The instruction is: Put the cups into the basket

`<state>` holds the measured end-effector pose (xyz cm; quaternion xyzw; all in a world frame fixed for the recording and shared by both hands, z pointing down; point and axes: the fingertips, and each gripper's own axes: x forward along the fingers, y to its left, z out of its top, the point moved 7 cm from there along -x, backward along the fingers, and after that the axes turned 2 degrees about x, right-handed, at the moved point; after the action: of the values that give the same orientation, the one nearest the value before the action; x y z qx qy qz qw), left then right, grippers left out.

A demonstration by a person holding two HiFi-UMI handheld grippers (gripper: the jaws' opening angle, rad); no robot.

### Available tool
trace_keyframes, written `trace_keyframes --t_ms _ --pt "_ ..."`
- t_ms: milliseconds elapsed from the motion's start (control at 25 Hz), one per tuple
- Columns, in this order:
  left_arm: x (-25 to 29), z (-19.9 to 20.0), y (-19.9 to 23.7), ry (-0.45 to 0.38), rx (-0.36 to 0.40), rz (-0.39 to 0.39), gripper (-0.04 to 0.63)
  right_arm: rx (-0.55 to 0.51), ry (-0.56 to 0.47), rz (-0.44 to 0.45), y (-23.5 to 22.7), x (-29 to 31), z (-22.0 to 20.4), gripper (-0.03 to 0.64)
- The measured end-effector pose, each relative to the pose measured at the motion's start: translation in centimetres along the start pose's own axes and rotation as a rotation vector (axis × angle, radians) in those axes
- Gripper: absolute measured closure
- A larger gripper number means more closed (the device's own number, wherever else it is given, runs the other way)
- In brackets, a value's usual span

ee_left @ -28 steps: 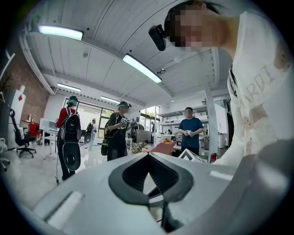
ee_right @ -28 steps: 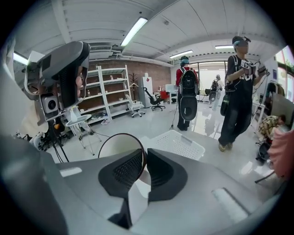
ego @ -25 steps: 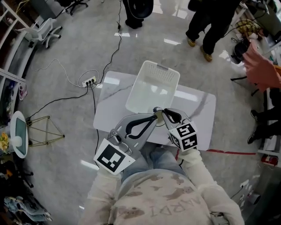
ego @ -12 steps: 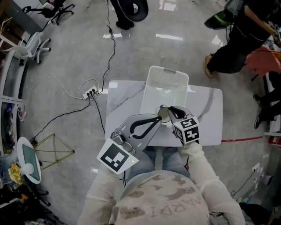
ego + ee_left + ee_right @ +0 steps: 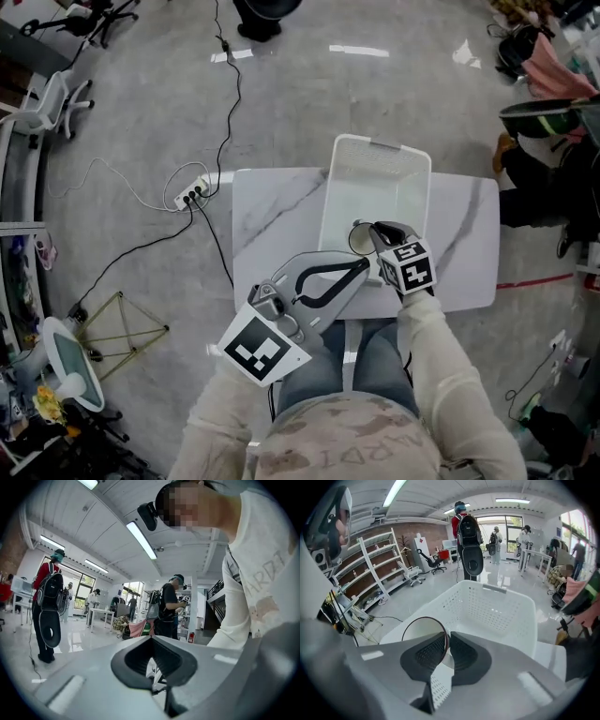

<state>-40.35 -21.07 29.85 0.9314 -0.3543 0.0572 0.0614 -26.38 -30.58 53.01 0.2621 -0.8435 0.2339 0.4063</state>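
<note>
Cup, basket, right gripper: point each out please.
cup (image 5: 421, 631): right gripper view, inside wall below its rim.
basket (image 5: 490, 607): right gripper view, perforated far wall.
right gripper (image 5: 447, 638): right gripper view, between fingertips at cup rim.

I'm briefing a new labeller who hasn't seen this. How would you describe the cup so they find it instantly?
Find the white marble table, then the white perforated basket on it. At the basket's near rim, the right claw pinches the wall of a round, pale cup, the only cup in sight.
</note>
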Motion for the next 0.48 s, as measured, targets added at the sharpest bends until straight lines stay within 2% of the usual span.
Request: trace_keyframes --t_ms 480 --pt "1.9 -8.2 2.6 0.02 -0.115 -0.023 0.595 -0.085 0.157 0.072 -1.8 10.4 -2.1 0.557"
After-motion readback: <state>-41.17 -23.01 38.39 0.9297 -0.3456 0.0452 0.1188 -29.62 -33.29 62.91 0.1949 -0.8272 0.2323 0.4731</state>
